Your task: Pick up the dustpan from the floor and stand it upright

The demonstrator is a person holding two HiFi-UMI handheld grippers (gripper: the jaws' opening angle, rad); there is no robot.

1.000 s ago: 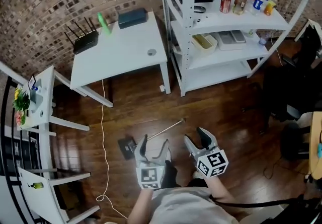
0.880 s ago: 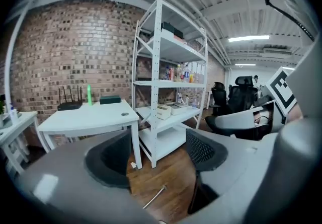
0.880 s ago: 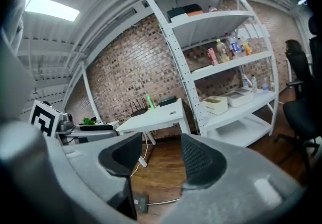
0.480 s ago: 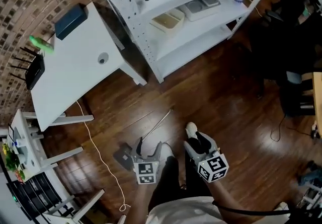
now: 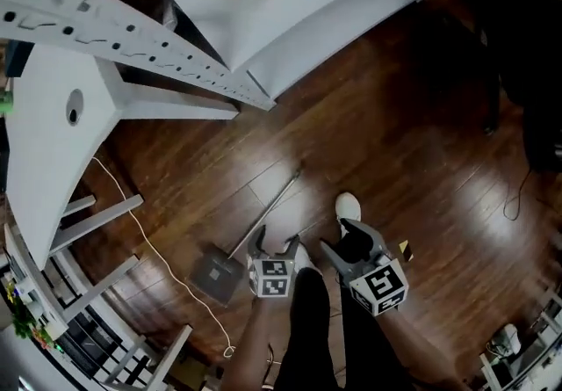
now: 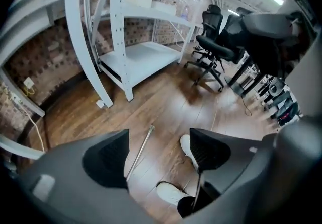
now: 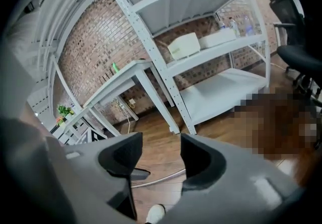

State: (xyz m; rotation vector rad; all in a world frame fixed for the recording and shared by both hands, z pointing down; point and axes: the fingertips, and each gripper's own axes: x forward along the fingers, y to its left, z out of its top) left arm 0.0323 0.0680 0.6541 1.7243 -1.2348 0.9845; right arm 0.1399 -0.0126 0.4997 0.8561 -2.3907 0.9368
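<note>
The dustpan (image 5: 215,276) lies flat on the wooden floor, its thin metal handle (image 5: 268,215) running up and to the right. My left gripper (image 5: 274,244) hangs just above the lower part of the handle, pointing steeply down. Its jaws are opening and touch nothing. In the left gripper view the handle (image 6: 142,146) shows on the floor in the gap of the left gripper (image 6: 159,136). My right gripper (image 5: 341,238) is to the right of the handle, over the person's shoe, jaws a little apart and empty. The right gripper (image 7: 161,140) looks over the handle (image 7: 161,178) and dark pan (image 7: 136,172).
A white shelf unit (image 5: 263,47) stands at the top and a white table (image 5: 44,134) at the left. A white cable (image 5: 149,249) trails across the floor next to the pan. The person's white shoes (image 5: 348,205) are by the grippers. Office chairs (image 6: 216,42) stand further off.
Both grippers have dropped far toward the floor and now sit close over the dustpan handle. The left gripper has tipped downward and its jaws stand wider. The dustpan has not moved.
</note>
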